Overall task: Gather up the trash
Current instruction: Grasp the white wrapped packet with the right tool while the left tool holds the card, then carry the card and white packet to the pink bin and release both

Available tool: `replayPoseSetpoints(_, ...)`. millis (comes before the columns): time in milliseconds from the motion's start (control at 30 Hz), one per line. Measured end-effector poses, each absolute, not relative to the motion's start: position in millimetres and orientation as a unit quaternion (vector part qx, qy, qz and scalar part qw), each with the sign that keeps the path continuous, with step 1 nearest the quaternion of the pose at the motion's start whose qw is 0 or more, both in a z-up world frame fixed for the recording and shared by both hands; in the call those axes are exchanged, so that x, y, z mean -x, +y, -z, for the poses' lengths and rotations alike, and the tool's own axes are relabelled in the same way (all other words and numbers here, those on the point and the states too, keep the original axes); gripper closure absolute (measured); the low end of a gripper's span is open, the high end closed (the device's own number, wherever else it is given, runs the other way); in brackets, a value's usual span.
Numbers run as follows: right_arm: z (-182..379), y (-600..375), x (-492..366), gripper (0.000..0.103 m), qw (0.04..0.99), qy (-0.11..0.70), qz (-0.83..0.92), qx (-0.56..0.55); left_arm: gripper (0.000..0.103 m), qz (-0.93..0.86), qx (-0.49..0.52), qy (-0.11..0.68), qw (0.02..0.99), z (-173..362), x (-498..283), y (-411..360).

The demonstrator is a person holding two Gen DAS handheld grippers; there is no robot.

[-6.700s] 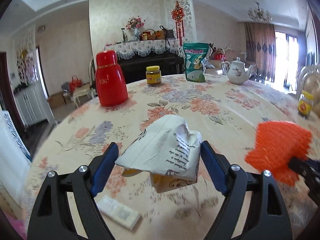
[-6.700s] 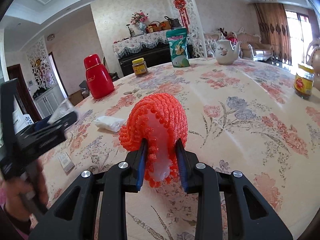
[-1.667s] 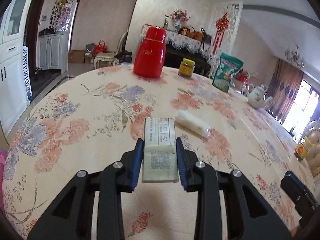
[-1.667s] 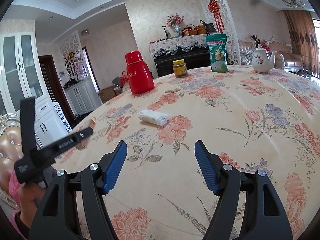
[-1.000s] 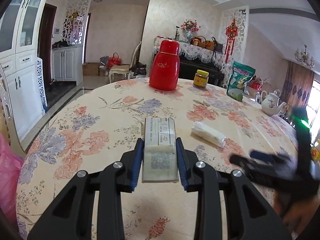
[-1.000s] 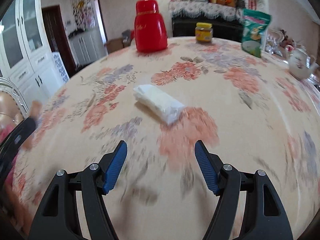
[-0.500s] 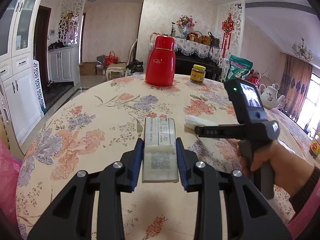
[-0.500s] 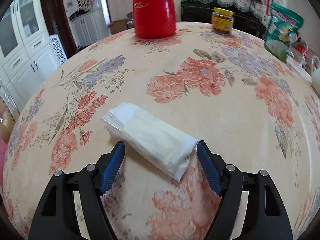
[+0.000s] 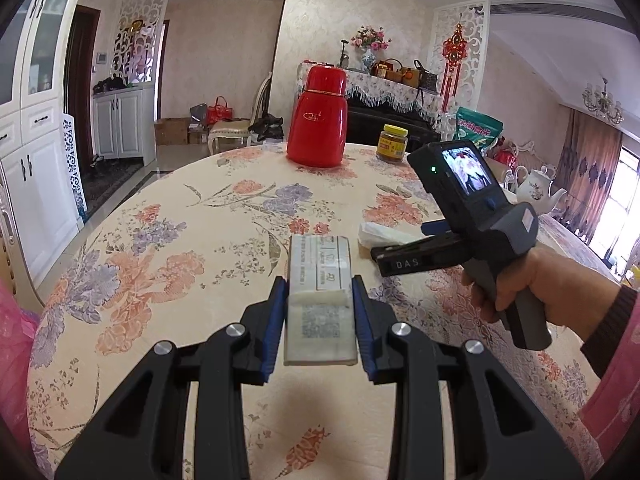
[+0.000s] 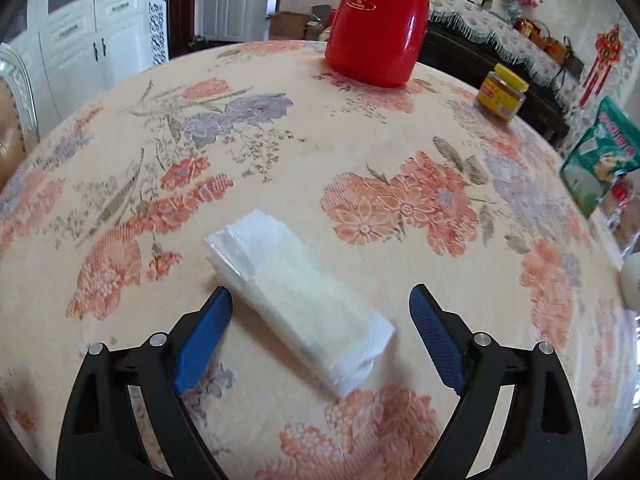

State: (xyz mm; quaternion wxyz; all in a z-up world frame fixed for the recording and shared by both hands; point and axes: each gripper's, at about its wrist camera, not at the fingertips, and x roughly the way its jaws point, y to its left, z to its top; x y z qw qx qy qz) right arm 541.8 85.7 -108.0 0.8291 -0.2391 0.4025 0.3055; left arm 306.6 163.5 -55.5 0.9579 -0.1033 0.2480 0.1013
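The left gripper (image 9: 319, 300) still pinches the small paper box (image 9: 320, 300) between its pads above the table (image 9: 168, 216), as it did a second ago. To its right, the right gripper (image 10: 320, 316) has swung down, and its spread jaws now straddle the white tissue packet (image 10: 296, 292), so the closing pinch looks next. The packet's near end reaches low between the fingers, and whether the pads touch the cloth cannot be told.
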Motion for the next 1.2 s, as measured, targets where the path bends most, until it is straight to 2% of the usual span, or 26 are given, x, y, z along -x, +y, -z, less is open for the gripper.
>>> replayPoseSetpoints(33,109,85,-545,0.019,0.829,0.407,-0.31,0.227,0.071,-0.102,0.102,0.248,0.958,55,-307,164)
replayPoseSetpoints(100,111,80,-551,0.028,0.827,0.419,-0.325,0.188,0.071,-0.102,0.101,0.249,0.958,55,-306,163)
replayPoseSetpoints(167,110,76,-548,0.06,0.83,0.416,-0.337,0.158,0.071,-0.102,0.104,0.251,0.957,56,-307,163)
replayPoseSetpoints(200,109,73,-545,0.066,0.834,0.412,-0.331,0.157,0.071,-0.103,0.105,0.252,0.957,56,-307,164)
replayPoseSetpoints(267,108,66,-534,0.072,0.834,0.413,-0.339,0.139,0.071,-0.103,0.108,0.253,0.956,56,-307,165)
replayPoseSetpoints(400,102,45,-503,0.076,0.848,0.408,-0.319,0.11,0.071,-0.103,0.109,0.252,0.956,55,-307,164)
replayPoseSetpoints(733,83,-25,-390,0.076,0.888,0.381,-0.259,-0.011,0.071,-0.089,0.11,0.256,0.956,57,-309,165)
replayPoseSetpoints(967,53,-44,-332,0.076,0.923,0.319,-0.213,-0.018,0.071,-0.067,0.092,0.245,0.963,54,-306,156)
replayPoseSetpoints(1200,32,-68,-293,0.076,0.935,0.293,-0.192,-0.052,0.071,-0.041,0.077,0.231,0.969,51,-303,146)
